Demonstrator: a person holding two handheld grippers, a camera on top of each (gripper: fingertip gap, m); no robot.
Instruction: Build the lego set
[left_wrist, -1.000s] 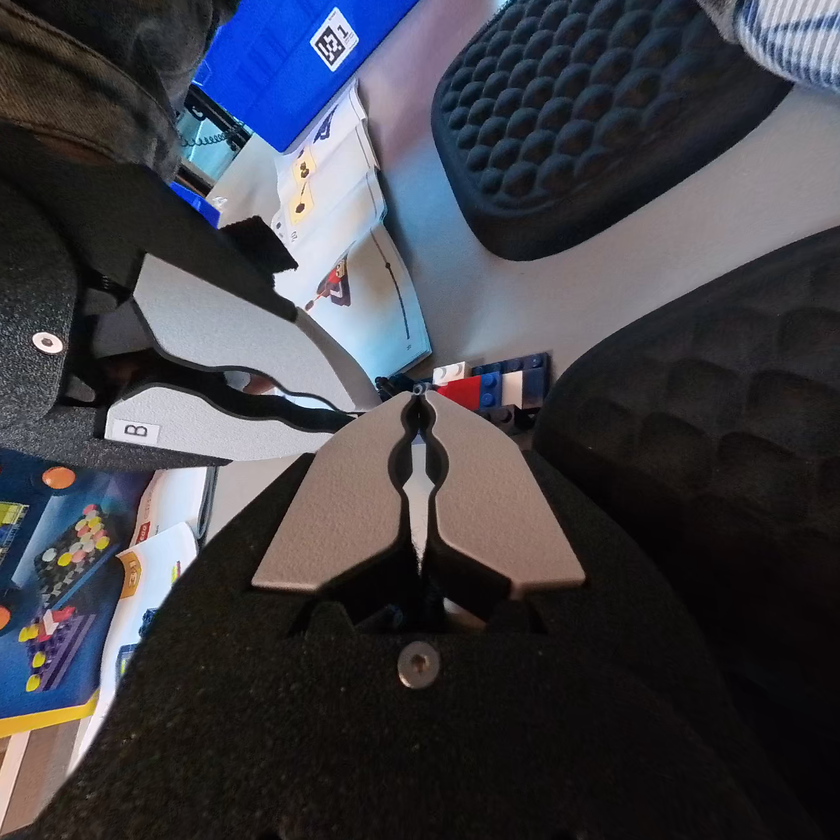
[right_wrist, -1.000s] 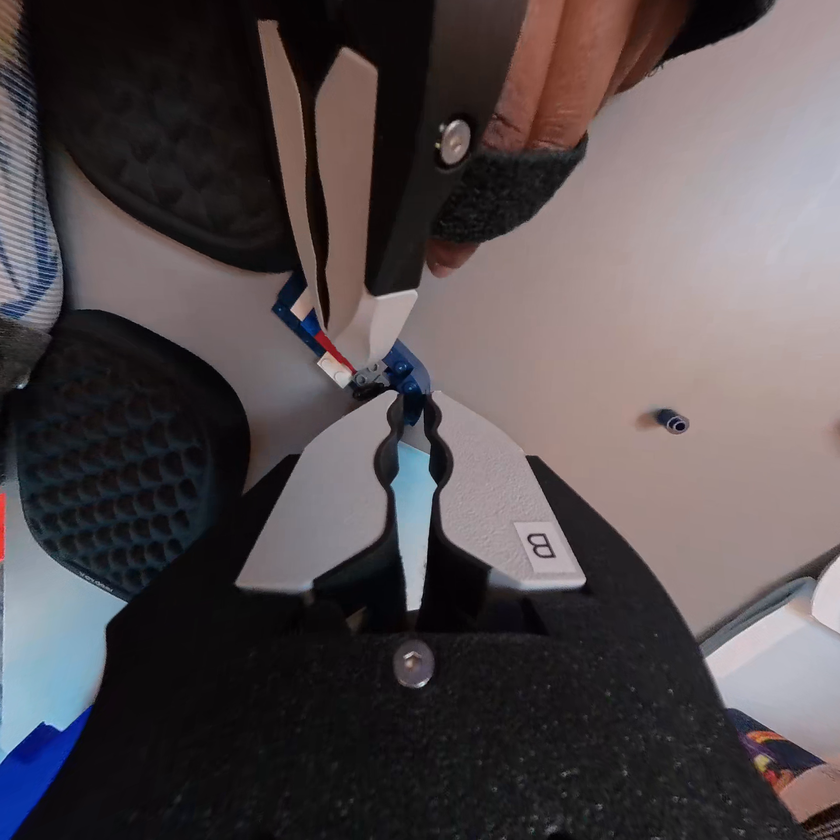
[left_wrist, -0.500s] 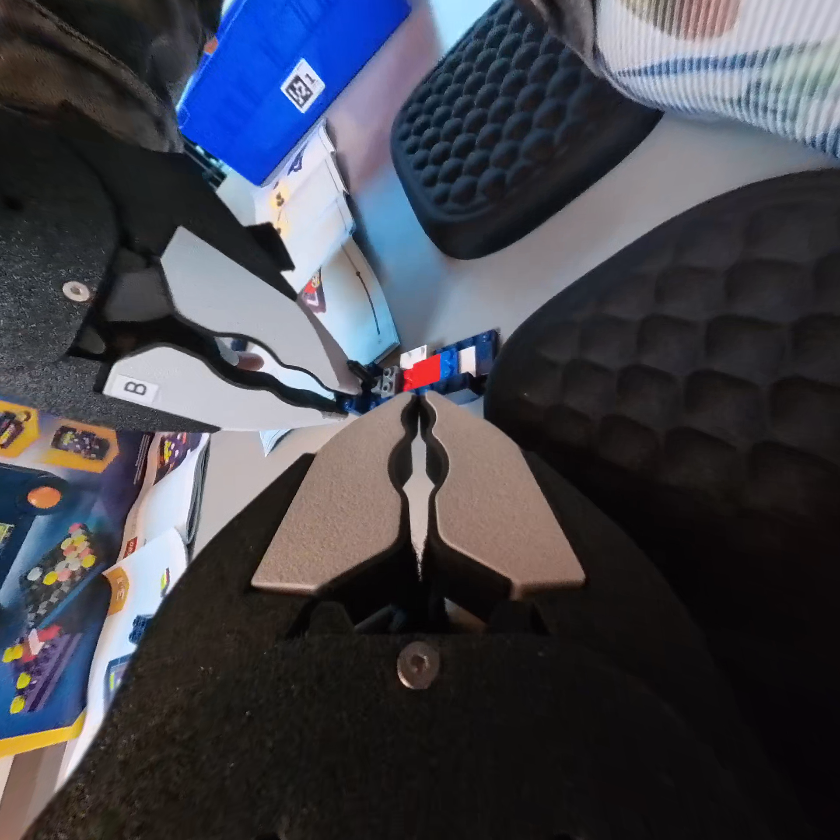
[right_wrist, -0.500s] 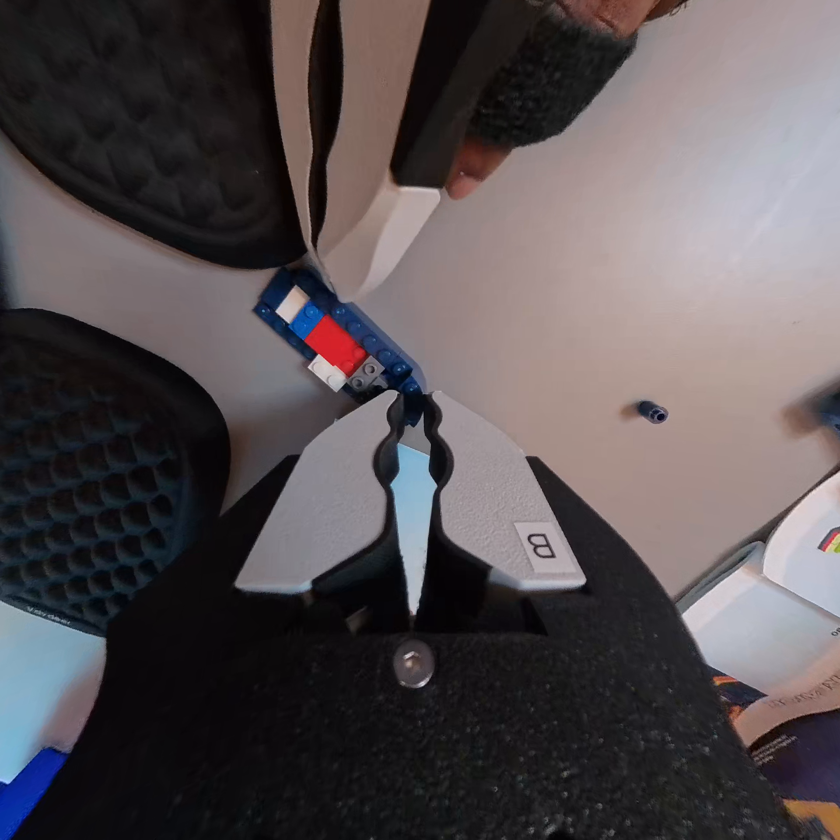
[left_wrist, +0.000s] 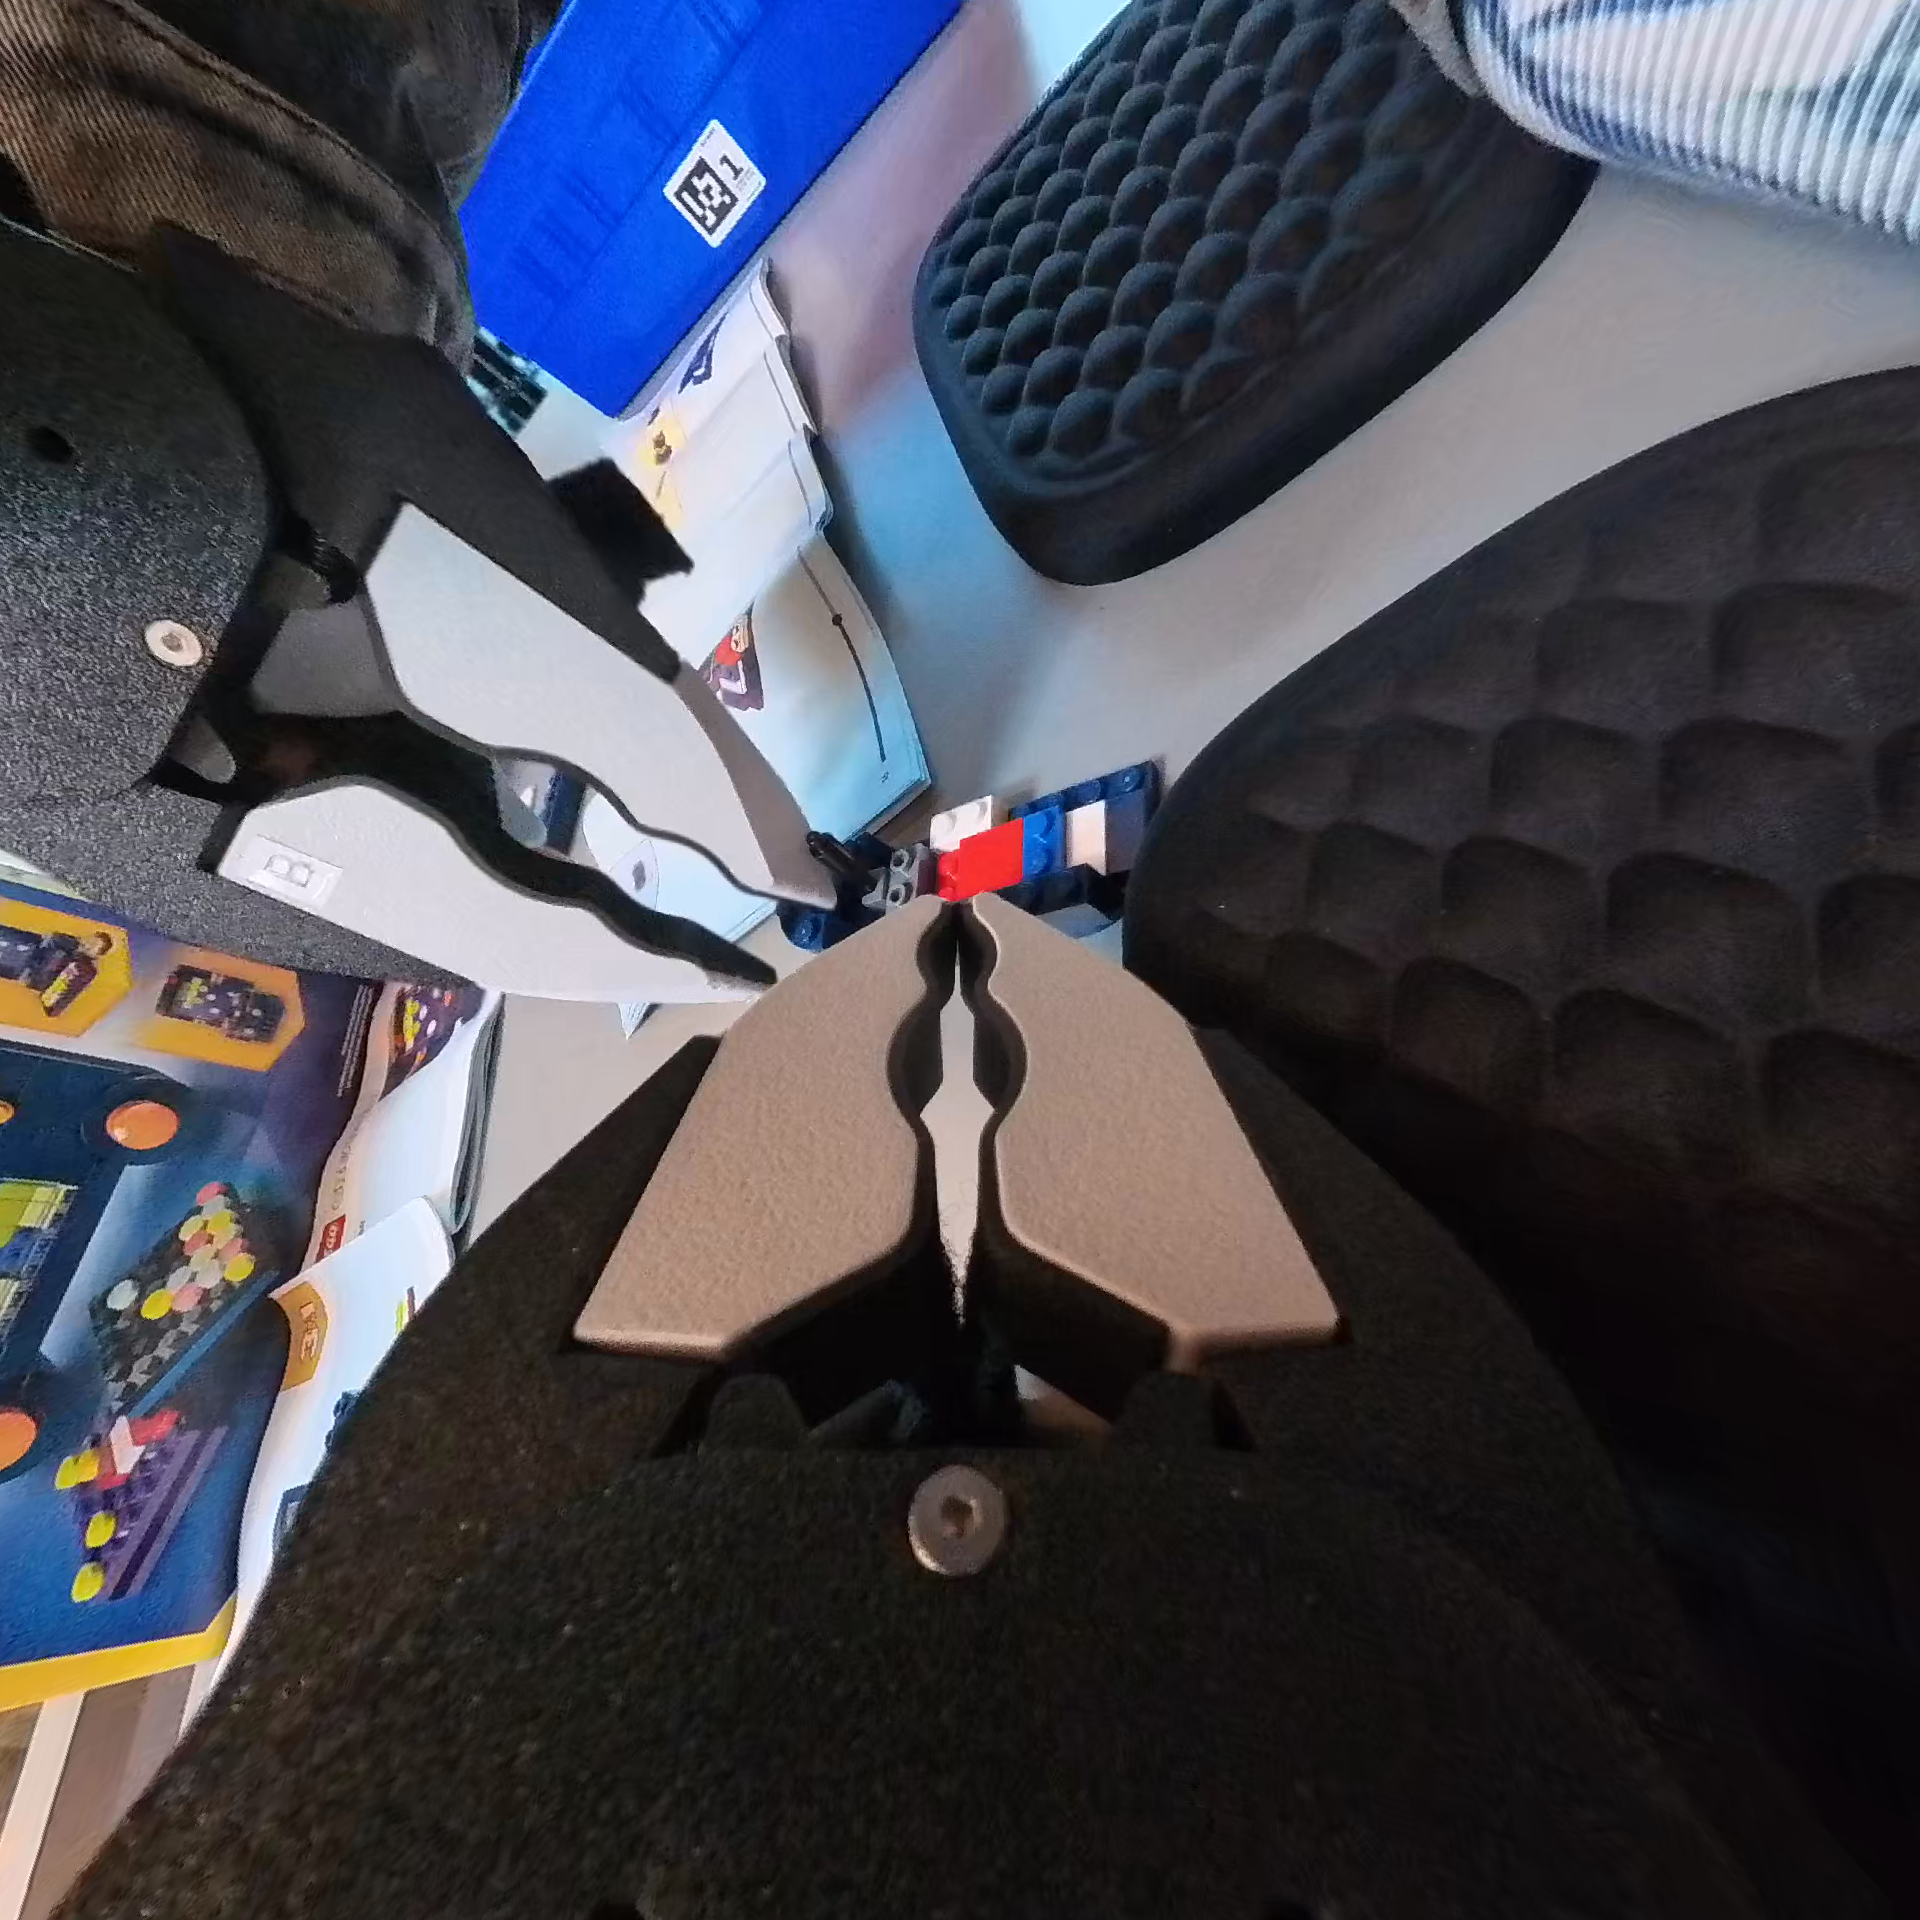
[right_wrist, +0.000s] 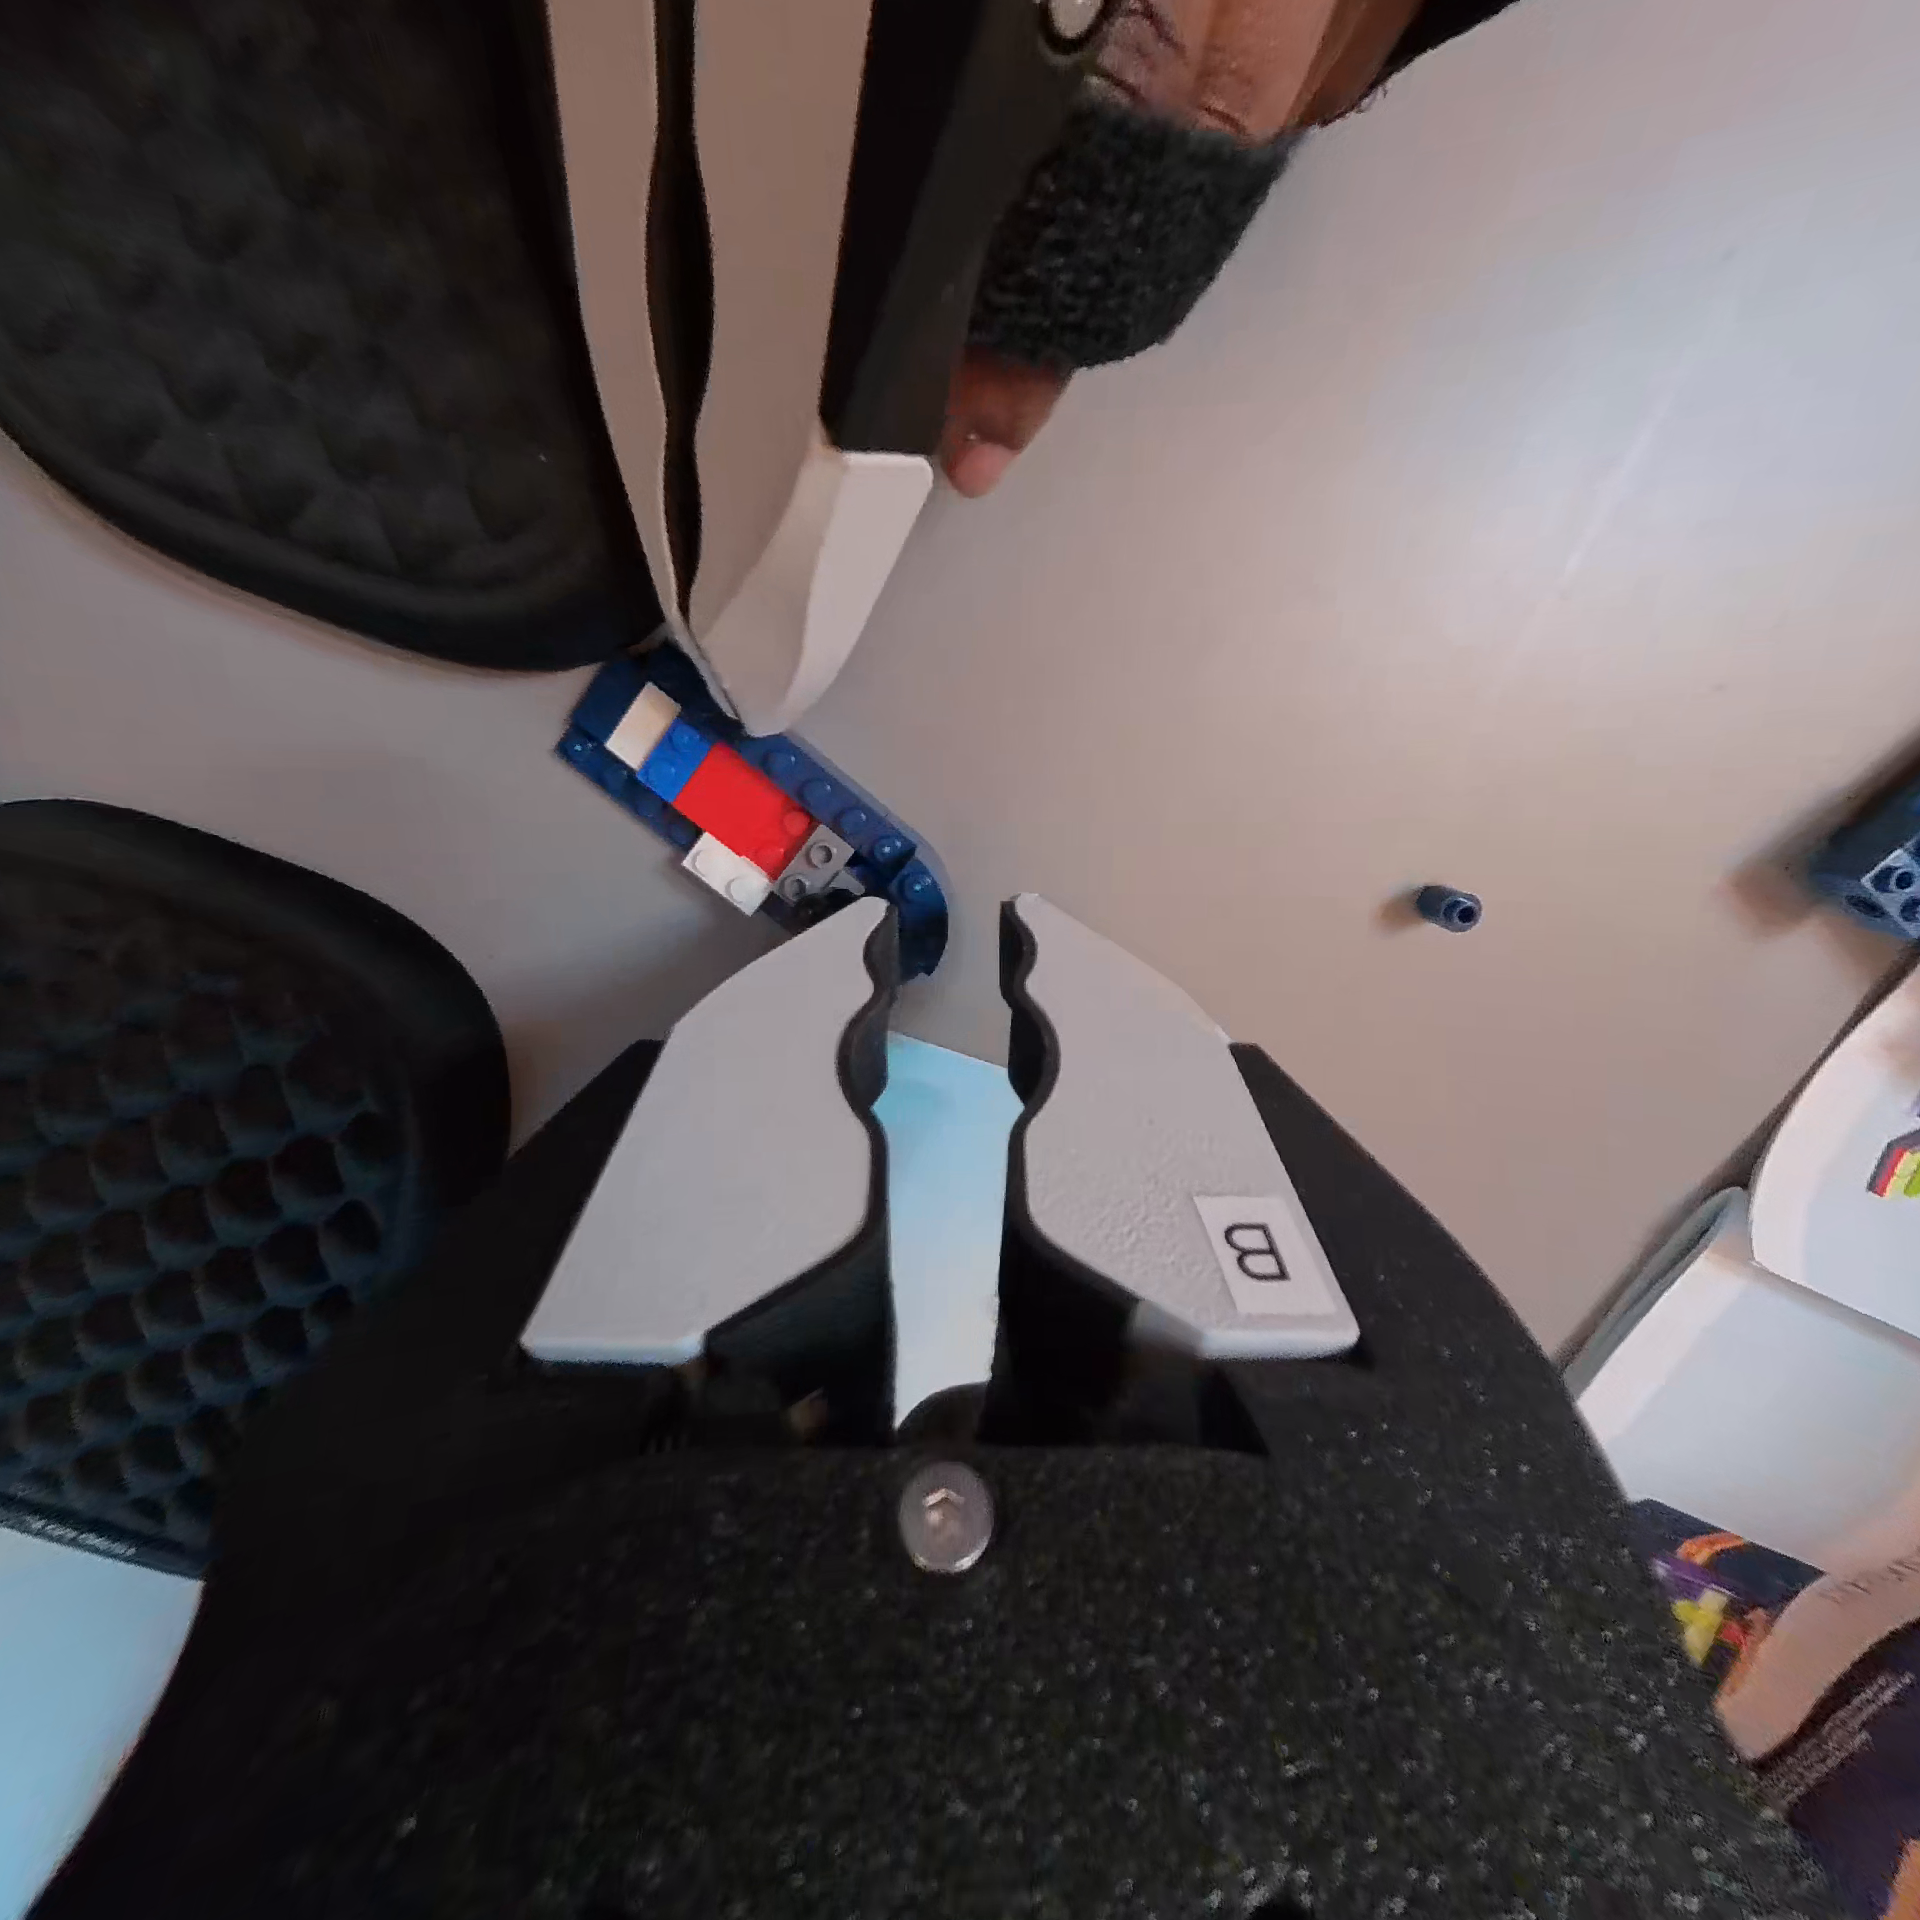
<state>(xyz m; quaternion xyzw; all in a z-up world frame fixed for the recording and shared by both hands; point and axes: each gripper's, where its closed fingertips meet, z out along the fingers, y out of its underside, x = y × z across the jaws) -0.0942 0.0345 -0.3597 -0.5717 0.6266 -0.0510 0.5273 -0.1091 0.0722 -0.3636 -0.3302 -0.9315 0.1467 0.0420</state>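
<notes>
A small brick assembly (right_wrist: 738, 795) lies on the grey table: a dark blue plate with white, blue, red and grey bricks on top. It also shows in the left wrist view (left_wrist: 987, 857). My right gripper (right_wrist: 943, 920) is open. The plate's rounded end stands just inside its left finger (right_wrist: 821, 966), with a gap to the right pad. My left gripper (left_wrist: 958, 914) is shut with nothing between its pads, its tips just short of the red brick. In the right wrist view its tips (right_wrist: 753, 696) rest at the plate's far edge. The right gripper shows open in the left wrist view (left_wrist: 790, 935).
Two black dimpled pads (right_wrist: 260, 260) (right_wrist: 187, 1143) flank the assembly. A small dark blue round piece (right_wrist: 1446, 911) lies to the right. Instruction booklets (left_wrist: 821, 707), a blue bin (left_wrist: 665, 177) and a picture box (left_wrist: 125, 1247) lie to the left. A hand (right_wrist: 1195, 62) holds the left gripper. My right fingertips sit around 4 centimetres from my left ones.
My right gripper's jaws have opened off the rounded end of the blue plate. My left gripper stayed shut and its tips came back down to the plate's far edge.
</notes>
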